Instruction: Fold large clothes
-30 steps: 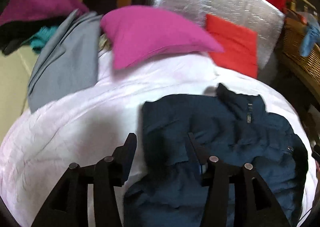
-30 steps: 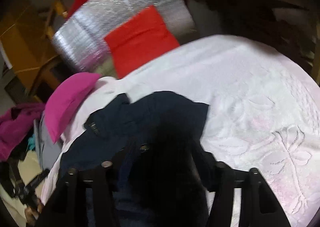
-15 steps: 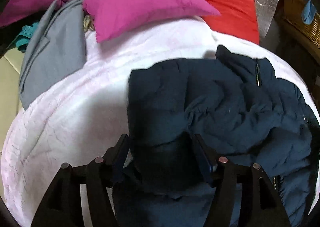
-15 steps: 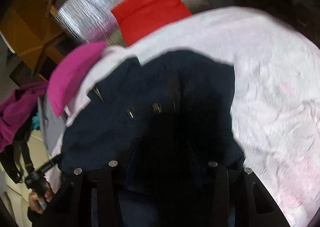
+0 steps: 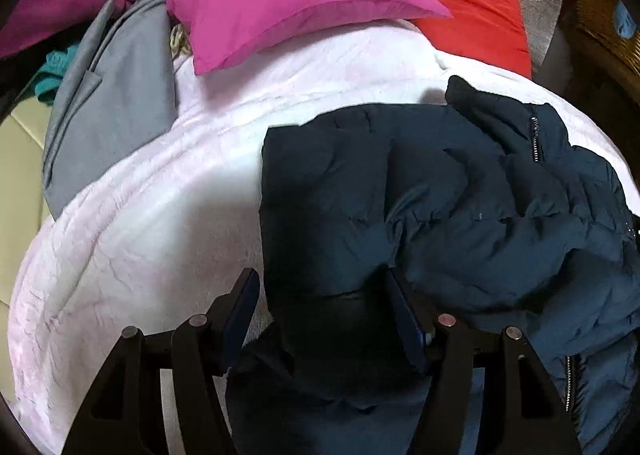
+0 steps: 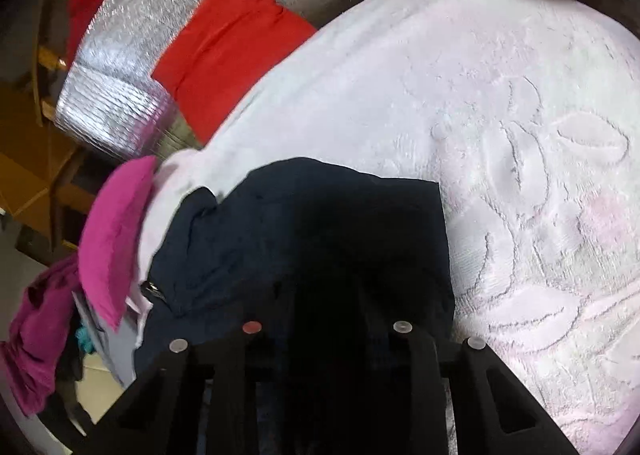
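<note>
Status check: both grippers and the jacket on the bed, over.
Left gripper jaws open, straddling a fold of the navy quilted jacket. Right gripper jaws just closing over dark fabric; grip unclear. Magenta pillow beyond, clear of it.

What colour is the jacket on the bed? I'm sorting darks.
Dark navy blue jacket, clearest in the left wrist view.

Black claws (image 5: 322, 311) with apparently blue pads, silver screws.
</note>
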A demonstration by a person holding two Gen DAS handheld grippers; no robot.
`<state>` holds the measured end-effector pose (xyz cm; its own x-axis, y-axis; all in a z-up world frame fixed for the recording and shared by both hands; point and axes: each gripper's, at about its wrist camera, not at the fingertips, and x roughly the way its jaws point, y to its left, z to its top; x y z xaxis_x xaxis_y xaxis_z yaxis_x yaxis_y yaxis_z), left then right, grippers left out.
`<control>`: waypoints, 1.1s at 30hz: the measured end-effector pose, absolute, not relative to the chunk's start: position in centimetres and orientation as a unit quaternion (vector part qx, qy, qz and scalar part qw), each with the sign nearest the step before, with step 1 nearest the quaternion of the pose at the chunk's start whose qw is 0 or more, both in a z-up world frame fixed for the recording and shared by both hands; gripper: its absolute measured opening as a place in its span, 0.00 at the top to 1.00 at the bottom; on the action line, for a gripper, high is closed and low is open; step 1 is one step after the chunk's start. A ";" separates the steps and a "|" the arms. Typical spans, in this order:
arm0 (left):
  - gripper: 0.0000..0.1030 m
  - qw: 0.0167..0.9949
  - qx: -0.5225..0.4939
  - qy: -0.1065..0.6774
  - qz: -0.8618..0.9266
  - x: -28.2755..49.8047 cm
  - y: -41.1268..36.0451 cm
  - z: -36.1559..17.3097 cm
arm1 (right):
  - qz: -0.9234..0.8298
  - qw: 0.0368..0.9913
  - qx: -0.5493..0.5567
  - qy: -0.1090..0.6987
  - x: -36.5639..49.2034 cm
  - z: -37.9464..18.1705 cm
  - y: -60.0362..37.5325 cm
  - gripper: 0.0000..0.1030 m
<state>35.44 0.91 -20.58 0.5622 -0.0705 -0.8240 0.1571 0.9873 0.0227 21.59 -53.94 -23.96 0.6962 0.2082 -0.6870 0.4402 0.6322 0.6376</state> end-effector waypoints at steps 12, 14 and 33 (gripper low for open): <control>0.36 0.909 0.059 0.405 -0.084 32.7 0.4 -17.5 | -0.028 0.860 0.353 0.368 12.3 -19.5 -49.0 0.68; 0.36 0.914 0.061 0.393 -0.086 32.3 0.2 -16.9 | -0.027 0.864 0.344 0.367 11.4 -19.5 -48.4 0.68; 0.36 0.921 0.081 0.373 -0.074 31.9 0.2 -16.3 | 0.010 0.885 0.289 0.364 12.6 -16.6 -43.7 0.69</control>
